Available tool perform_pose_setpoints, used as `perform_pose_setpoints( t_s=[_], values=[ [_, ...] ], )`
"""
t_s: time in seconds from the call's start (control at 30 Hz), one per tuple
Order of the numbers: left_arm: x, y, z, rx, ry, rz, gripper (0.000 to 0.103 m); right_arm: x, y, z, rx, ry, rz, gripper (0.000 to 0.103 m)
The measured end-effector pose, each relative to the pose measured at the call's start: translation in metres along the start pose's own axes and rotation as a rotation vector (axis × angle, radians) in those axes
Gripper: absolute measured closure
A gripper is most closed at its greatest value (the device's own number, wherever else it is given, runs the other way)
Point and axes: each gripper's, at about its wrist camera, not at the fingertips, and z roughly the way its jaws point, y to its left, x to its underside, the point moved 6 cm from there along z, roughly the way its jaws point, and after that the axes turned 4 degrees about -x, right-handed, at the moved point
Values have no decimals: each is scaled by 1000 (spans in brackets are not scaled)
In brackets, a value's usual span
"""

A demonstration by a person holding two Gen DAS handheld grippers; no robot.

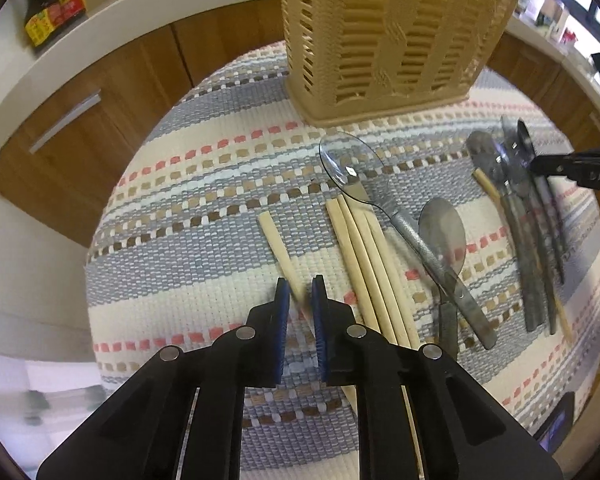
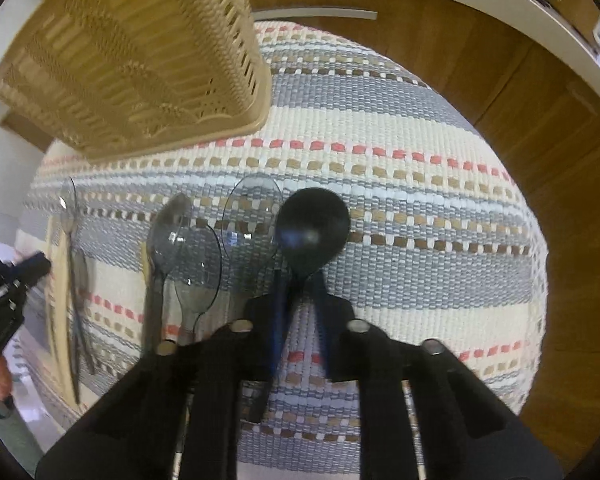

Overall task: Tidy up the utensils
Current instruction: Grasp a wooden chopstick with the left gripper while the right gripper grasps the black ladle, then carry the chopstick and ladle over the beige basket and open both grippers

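Now left hand-held gripper [image 1: 300, 294] pinches lone chopstick [image 1: 282, 258].

Glossy black plastic spoon [image 2: 312, 226], woven mat [image 2: 400, 128]

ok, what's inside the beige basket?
Cannot tell. The beige basket stands on the striped mat, but both views show only its slatted walls; the top opening is out of frame and nothing shows through the slats.

Your only legible marking is the embossed lettering "DAS" on the black body of the right hand-held gripper [image 1: 572, 166], seen from your left wrist view. The bottle [image 1: 54, 2] on the shelf bears red and yellow labels; their print is too blurred to read.
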Motion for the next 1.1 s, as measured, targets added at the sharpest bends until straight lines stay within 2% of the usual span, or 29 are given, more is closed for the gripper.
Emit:
perform_pose_setpoints(
  t_s=[0.13, 0.23, 0.3, 0.47, 0.73, 0.93, 1.1],
  values=[
    [-5, -5, -1, -46, 3, 18, 95, -9, 1, -10, -4, -45, -26, 98],
    [-10, -1, -7, -33, -37, -25, 99, -14, 4, -30, -39, -110, -36, 98],
    [-15, 4, -20, 1, -99, -60, 99, -5, 4, -43, -97, -173, -40, 98],
    [-45, 14, -79, 64, -297, -124, 99, -15, 9, -104, -153, -364, -82, 98],
    [-111, 7, -185, 137, -656, -163, 99, -61, 26, -197, -221, -686, -140, 98],
    [-159, 1, -211, 165, -854, -214, 99, -104, 36, -215, -271, -853, -139, 98],
    [-181, 5, -209, 128, -981, -270, 99, -130, 39, -196, -235, -924, -124, 98]
  ],
)
